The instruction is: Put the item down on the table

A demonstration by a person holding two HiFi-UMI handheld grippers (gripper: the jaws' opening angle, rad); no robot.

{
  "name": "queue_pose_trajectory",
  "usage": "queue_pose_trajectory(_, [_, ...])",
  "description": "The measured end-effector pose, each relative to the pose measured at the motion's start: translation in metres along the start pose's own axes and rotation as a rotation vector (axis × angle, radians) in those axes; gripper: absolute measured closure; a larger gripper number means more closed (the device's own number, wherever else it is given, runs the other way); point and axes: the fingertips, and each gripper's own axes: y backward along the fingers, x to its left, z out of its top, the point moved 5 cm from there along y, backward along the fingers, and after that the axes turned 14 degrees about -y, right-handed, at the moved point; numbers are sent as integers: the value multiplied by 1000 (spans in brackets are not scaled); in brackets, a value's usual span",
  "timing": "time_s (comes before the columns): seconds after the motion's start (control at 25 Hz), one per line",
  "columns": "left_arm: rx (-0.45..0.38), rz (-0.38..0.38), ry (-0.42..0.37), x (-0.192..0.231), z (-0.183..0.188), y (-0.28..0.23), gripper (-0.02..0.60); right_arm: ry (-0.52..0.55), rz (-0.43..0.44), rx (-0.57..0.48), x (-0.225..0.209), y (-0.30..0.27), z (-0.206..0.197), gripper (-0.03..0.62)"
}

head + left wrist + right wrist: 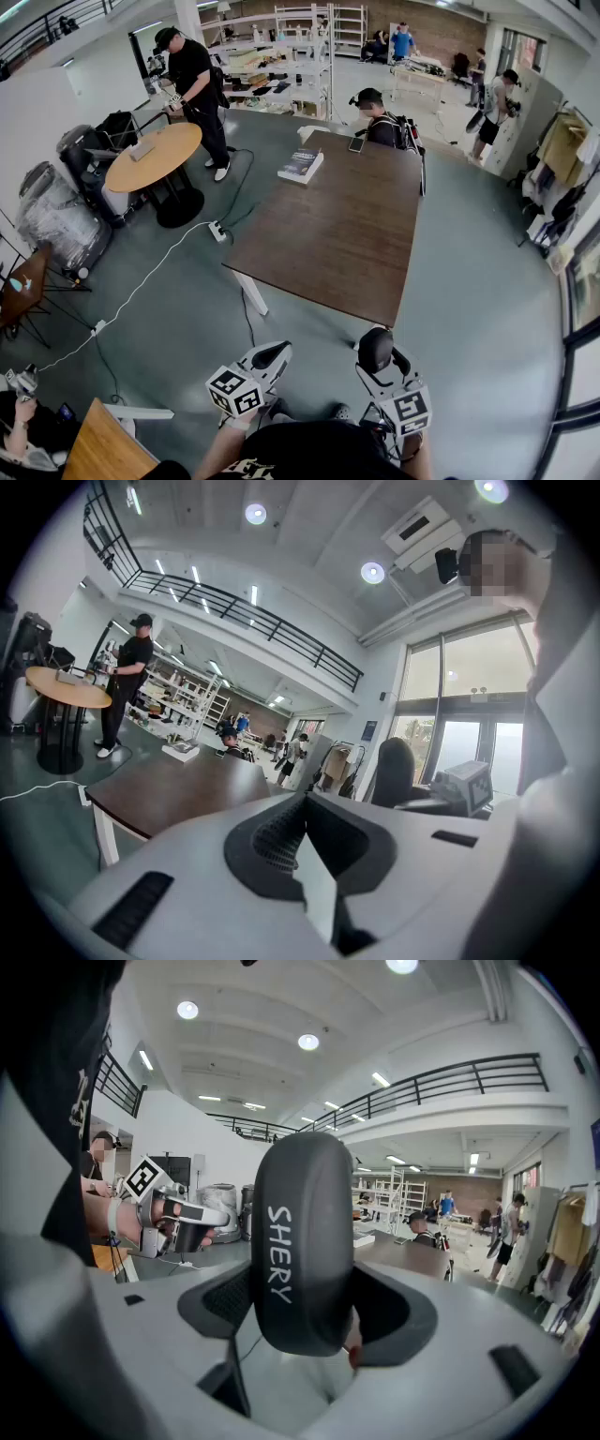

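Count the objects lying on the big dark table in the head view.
2. A book lies near the table's far left corner; a phone lies at the far edge, beside the seated person. Nothing seems hidden, though very small things could escape notice.

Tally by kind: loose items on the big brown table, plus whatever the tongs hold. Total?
Book: 1, on the brown table
Phone: 1, on the same table
Dark oval case: 1, gripped in the right tongs
Left tongs: 0, shut and empty
Total: 3
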Motion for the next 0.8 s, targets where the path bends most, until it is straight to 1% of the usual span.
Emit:
queue_pose_trajectory(0.32, [1,4,-3,-22,1,-17,575,3,18,-6,-20,9,2,279])
queue_pose_trajectory(0.56, [-3,15,-5,-37,-1,-37,575,8,27,-3,-45,17,-2,279])
queue_pose_trajectory(0.68, [-1,17,-8,-46,-4,-48,575,5,30,-19,-59,22,-6,279])
queue_pose_trajectory(0.8, [-2,20,-10,-54,-4,-57,575,11,32,-5,-69,27,-7,279])
